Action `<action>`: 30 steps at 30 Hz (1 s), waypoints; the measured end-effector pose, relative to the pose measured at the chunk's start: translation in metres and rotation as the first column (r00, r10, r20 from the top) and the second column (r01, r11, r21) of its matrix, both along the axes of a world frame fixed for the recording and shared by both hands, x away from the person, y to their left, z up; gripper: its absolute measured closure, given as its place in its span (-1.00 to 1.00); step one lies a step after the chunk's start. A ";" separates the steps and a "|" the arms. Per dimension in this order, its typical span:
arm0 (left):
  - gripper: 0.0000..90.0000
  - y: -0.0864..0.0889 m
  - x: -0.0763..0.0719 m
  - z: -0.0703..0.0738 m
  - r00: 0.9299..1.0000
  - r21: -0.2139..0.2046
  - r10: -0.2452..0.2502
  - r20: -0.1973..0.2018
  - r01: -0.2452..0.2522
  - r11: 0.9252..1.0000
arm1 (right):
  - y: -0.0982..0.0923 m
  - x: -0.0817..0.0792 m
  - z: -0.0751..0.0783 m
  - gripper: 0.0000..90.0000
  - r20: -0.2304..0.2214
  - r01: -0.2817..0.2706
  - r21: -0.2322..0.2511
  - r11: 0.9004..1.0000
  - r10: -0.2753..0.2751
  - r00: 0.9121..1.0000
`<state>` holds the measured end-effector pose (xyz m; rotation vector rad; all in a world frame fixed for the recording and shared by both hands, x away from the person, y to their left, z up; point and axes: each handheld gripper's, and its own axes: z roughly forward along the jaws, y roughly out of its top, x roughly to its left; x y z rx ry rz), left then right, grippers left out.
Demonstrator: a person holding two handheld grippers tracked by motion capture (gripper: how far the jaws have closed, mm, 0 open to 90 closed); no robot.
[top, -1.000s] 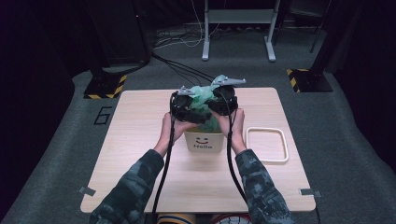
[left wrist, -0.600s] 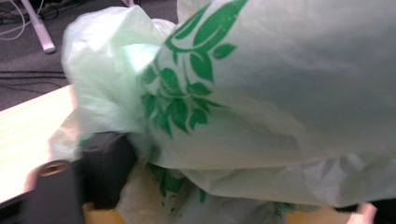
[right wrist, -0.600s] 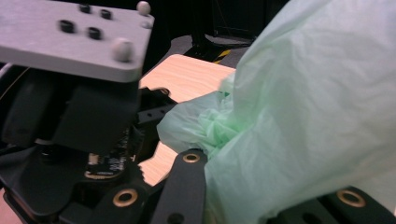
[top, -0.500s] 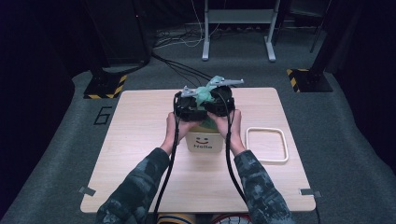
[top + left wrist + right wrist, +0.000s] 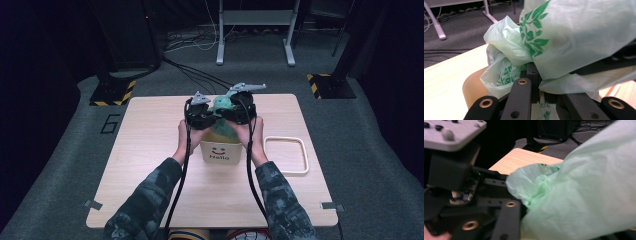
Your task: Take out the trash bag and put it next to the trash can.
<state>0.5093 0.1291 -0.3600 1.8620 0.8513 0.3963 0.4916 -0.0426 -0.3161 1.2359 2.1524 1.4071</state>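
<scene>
A pale green plastic bag (image 5: 223, 114) printed with leaves sits bunched in the mouth of a small cream bin marked "Hello" (image 5: 220, 151) at the middle of the bench (image 5: 150, 150), with a white square tray (image 5: 285, 155) lying just beside the bin. The left hand-held gripper (image 5: 201, 115) has its jaws clamped on a fold of the film, and the right hand-held gripper (image 5: 239, 111) seems to pinch the film too (its jaw tips are buried in plastic, so I cannot tell for sure). My reading is that the bag is being fitted as a liner: it is partly inside, but its rim is not yet spread over the bin's edge.

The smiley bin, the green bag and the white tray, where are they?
bin (image 5: 220, 152), high view, its front wall with the smiley.
bag (image 5: 579, 37), left gripper view, its pale side by the leaf print.
tray (image 5: 285, 171), high view, its near rim.
</scene>
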 end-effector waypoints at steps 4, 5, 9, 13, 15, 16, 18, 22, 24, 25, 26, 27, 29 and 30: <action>0.90 0.005 -0.001 0.003 1.000 -0.021 0.002 0.003 -0.002 1.000 | -0.010 -0.003 -0.001 0.11 0.000 -0.002 -0.011 1.000 0.002 1.000; 0.91 0.006 -0.001 0.003 1.000 -0.026 0.005 0.005 -0.005 1.000 | -0.013 -0.004 -0.002 0.01 0.001 0.003 -0.016 1.000 -0.003 1.000; 0.91 0.011 -0.003 0.006 1.000 -0.047 0.005 0.012 -0.005 0.999 | -0.021 -0.010 -0.006 -0.24 0.006 0.022 -0.042 0.999 -0.022 1.000; 0.91 0.015 -0.005 0.010 1.000 -0.064 0.008 0.025 -0.007 0.998 | -0.028 -0.015 -0.012 -0.34 -0.007 0.035 -0.049 0.998 -0.035 0.999; 0.91 0.018 -0.006 0.011 1.000 -0.070 0.007 0.028 -0.005 0.998 | -0.032 -0.018 -0.016 -0.39 -0.008 0.041 -0.052 0.998 -0.042 0.999; 0.91 0.020 -0.007 0.012 1.000 -0.074 0.008 0.029 -0.005 0.997 | -0.034 -0.020 -0.019 -0.41 -0.013 0.043 -0.050 0.998 -0.044 0.999; 0.91 0.022 -0.007 0.015 0.999 -0.084 0.010 0.033 -0.008 0.996 | -0.038 -0.023 -0.024 -0.48 -0.013 0.046 -0.042 0.998 -0.047 0.999; 0.91 0.025 -0.009 0.019 0.999 -0.087 0.007 0.044 -0.003 0.996 | -0.046 -0.031 -0.034 -0.55 -0.017 0.053 -0.033 0.998 -0.054 0.998; 0.91 0.026 -0.011 0.021 0.999 -0.091 0.006 0.049 -0.002 0.996 | -0.050 -0.036 -0.037 -0.60 -0.009 0.058 -0.031 0.998 -0.058 0.998; 0.91 0.026 -0.011 0.021 0.999 -0.088 0.005 0.050 0.000 0.996 | -0.052 -0.039 -0.038 -0.62 -0.007 0.061 -0.027 0.998 -0.061 0.998; 0.91 0.026 -0.012 0.022 0.999 -0.087 0.004 0.054 0.001 0.996 | -0.054 -0.041 -0.040 -0.64 -0.002 0.061 -0.017 0.998 -0.061 0.998; 0.91 0.027 -0.012 0.022 0.998 -0.092 0.004 0.057 0.002 0.996 | -0.056 -0.044 -0.041 -0.65 -0.002 0.061 -0.009 0.998 -0.061 0.998; 0.91 0.027 -0.013 0.023 0.998 -0.096 0.004 0.064 0.002 0.995 | -0.059 -0.049 -0.043 -0.66 0.006 0.063 -0.003 0.998 -0.063 0.998; 0.91 0.028 -0.014 0.024 0.998 -0.097 0.004 0.067 0.002 0.995 | -0.060 -0.052 -0.044 -0.67 0.012 0.065 -0.002 0.998 -0.065 0.998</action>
